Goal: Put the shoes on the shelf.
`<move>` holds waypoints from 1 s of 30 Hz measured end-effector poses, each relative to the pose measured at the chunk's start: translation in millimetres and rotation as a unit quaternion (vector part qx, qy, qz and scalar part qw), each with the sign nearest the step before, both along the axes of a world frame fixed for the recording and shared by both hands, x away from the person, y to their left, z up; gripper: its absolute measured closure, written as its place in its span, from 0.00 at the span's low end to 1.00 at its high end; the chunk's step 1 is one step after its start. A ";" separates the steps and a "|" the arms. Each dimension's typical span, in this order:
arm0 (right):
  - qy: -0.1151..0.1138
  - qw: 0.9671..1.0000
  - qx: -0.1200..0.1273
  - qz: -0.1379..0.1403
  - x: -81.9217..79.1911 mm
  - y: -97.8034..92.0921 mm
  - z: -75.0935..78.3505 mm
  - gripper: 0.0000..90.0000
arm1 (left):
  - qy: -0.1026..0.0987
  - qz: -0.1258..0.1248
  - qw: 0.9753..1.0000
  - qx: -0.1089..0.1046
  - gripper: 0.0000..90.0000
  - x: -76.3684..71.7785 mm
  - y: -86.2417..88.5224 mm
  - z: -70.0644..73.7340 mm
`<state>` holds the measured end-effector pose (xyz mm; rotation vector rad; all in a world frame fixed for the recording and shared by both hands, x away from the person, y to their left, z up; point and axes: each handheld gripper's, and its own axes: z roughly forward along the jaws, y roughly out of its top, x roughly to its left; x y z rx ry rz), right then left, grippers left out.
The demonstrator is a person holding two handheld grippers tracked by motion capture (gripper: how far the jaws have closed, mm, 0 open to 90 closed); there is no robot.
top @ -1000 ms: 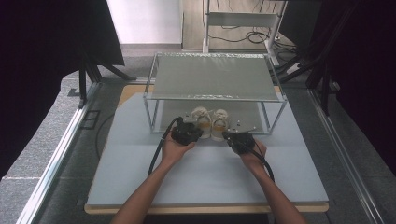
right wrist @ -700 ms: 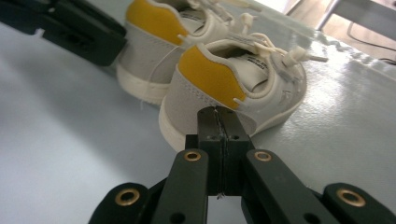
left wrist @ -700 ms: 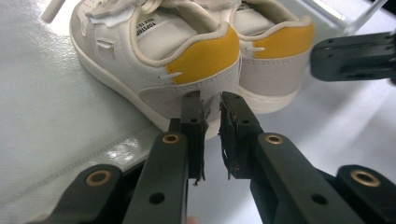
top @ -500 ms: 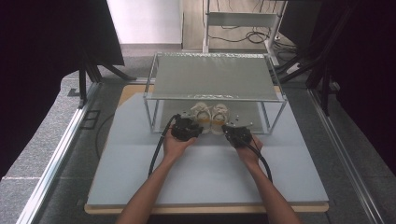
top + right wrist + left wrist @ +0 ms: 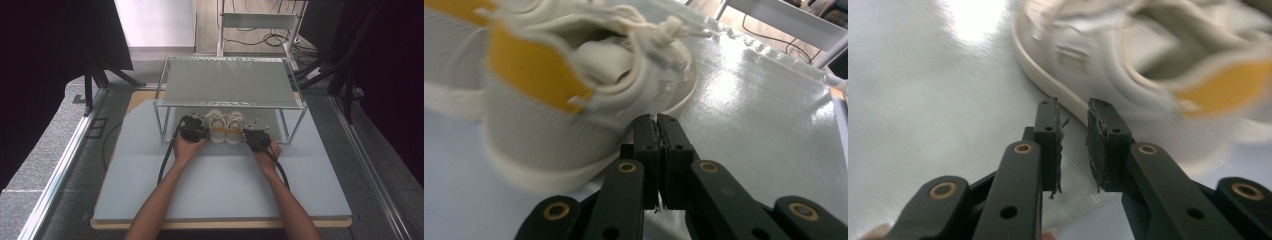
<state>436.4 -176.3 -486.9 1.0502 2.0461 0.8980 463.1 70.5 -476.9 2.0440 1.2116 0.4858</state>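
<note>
Under the rack [image 5: 230, 82], unbranded cream shoes [image 5: 226, 127] flanked by tongs.

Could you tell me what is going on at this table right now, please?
A person holds a gripper in each hand at a pair of cream sneakers with yellow heel tabs, standing side by side at the front of the lower level of a metal-framed shelf. The left gripper sits beside the left sneaker's sole, jaws slightly apart and holding nothing. The right gripper is against the right sneaker's side, jaws together and empty.
</note>
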 end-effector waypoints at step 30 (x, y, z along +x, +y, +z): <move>-0.014 0.995 -0.069 0.077 -27.8 16.3 -2.8 0.98 | 0.012 -0.065 0.996 -0.064 0.92 -42.1 -11.9 6.2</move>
